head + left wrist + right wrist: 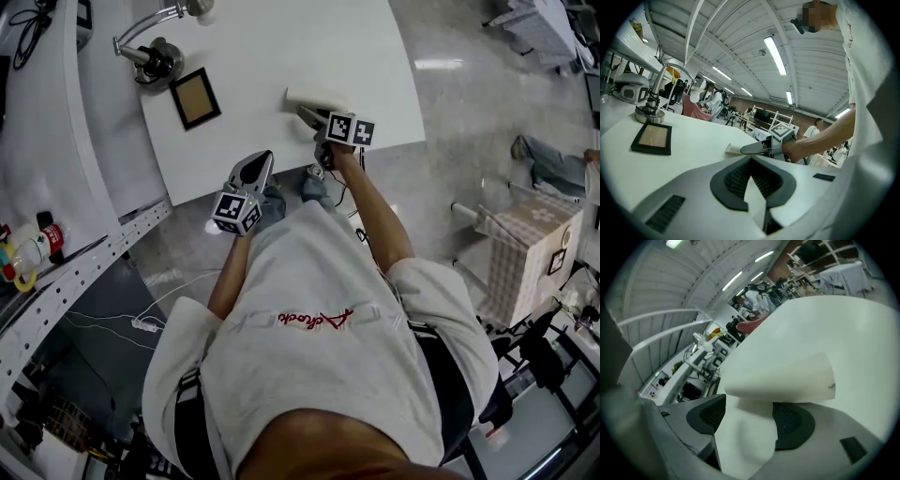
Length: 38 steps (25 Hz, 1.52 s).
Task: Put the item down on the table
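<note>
Right gripper (308, 114) (750, 408) is held out over the white table (253, 56). Its two jaws are wide apart. Nothing is squeezed between them. A pale roll (314, 97) (783, 376) lies flat on the table, right at the tips of those open jaws. It lies sideways across the front of them. I cannot tell if a jaw tip touches it.

The left gripper (260, 161) (751, 161) is lower down, by the near edge of the table. Its jaws are together and it holds nothing. It is well apart from the roll.

A small dark picture frame (195, 97) (652, 138) lies flat on the table, off to the left of the roll. Just behind the frame stands a shiny metal stand (155, 58) (650, 111) with a bent arm.
</note>
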Each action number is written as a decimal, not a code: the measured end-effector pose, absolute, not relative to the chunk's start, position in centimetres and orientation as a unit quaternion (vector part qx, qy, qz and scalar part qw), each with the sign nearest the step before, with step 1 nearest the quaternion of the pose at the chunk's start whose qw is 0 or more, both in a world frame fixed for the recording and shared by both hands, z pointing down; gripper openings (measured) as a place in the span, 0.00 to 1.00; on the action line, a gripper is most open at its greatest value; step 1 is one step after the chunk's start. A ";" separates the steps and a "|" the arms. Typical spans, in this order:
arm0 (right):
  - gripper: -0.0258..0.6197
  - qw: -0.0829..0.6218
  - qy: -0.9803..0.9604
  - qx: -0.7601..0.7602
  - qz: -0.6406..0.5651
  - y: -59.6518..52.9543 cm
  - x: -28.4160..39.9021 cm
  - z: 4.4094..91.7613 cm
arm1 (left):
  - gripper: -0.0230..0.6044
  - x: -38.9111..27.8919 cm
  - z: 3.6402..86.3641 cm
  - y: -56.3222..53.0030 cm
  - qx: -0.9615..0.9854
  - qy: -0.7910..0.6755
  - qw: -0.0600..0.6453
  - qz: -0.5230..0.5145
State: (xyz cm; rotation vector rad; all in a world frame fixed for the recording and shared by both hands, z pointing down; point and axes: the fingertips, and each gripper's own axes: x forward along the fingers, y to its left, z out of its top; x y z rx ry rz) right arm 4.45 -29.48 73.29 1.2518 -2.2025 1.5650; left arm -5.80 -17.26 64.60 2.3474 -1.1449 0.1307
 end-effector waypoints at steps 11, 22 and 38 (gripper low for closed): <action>0.46 0.254 -0.781 0.444 0.358 -27.9 4.6 75.0 | 0.07 -5.8 64.7 -17.2 0.869 -0.417 0.259 0.057; 0.13 0.271 -0.773 0.475 0.320 -25.5 6.4 75.5 | 0.07 -5.5 64.2 -17.3 0.875 -0.409 0.256 0.052; 0.04 0.202 -0.809 0.502 0.230 -24.5 6.8 69.3 | 0.07 -5.6 63.4 -18.0 0.884 -0.398 0.238 0.059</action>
